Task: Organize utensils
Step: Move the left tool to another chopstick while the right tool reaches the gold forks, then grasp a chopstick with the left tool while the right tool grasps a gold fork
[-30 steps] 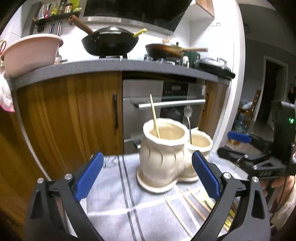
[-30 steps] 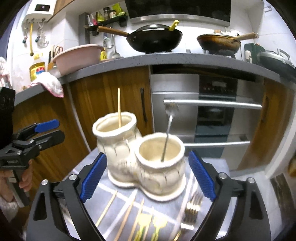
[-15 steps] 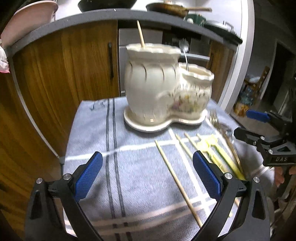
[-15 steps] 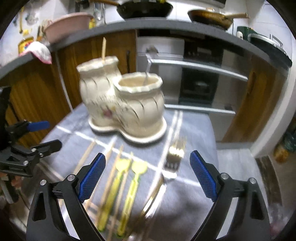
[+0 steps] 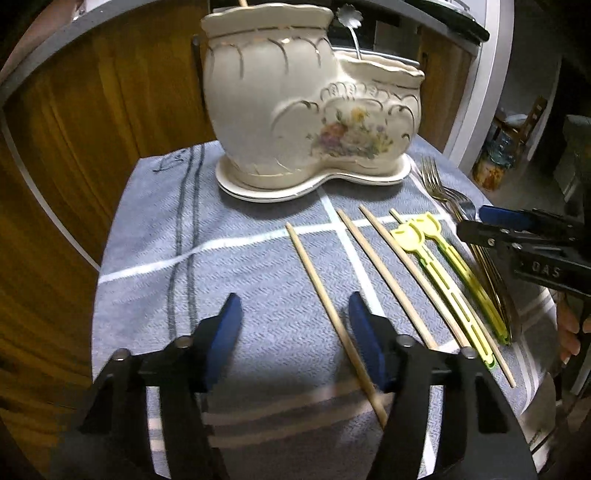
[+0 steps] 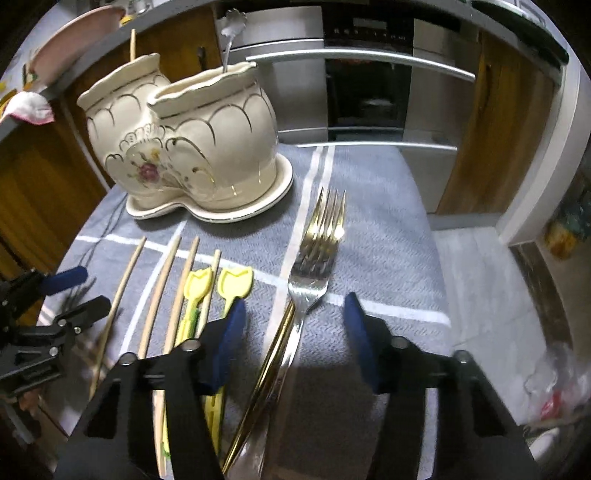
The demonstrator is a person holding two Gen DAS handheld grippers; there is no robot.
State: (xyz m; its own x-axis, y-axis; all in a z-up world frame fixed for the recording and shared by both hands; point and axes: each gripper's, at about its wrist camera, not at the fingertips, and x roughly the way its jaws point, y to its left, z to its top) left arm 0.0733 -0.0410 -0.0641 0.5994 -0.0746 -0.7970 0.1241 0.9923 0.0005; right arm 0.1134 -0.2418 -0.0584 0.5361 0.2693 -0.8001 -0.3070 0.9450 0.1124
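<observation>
Left claw: I had my left claw (image 5: 291,332) low over the gray cloth (image 5: 155,229), its blue pads spread with nothing pinched; the nearest chopstick (image 5: 321,295) lay between them, close against the right pad.
Right claw: my right claw (image 6: 293,332) was spread too, holding nothing, with the stacked forks (image 6: 314,258) lying between its pads on the cloth.
Holder: the cream two-pot holder (image 5: 295,96) stood on its saucer at the far side of the cloth; one chopstick (image 6: 132,42) stood in the taller pot and a metal handle (image 6: 231,33) in the shorter one.
Loose pieces: I saw three more chopsticks (image 5: 384,273) and two yellow plastic picks (image 5: 436,266) lying side by side between the nearest chopstick and the forks.
</observation>
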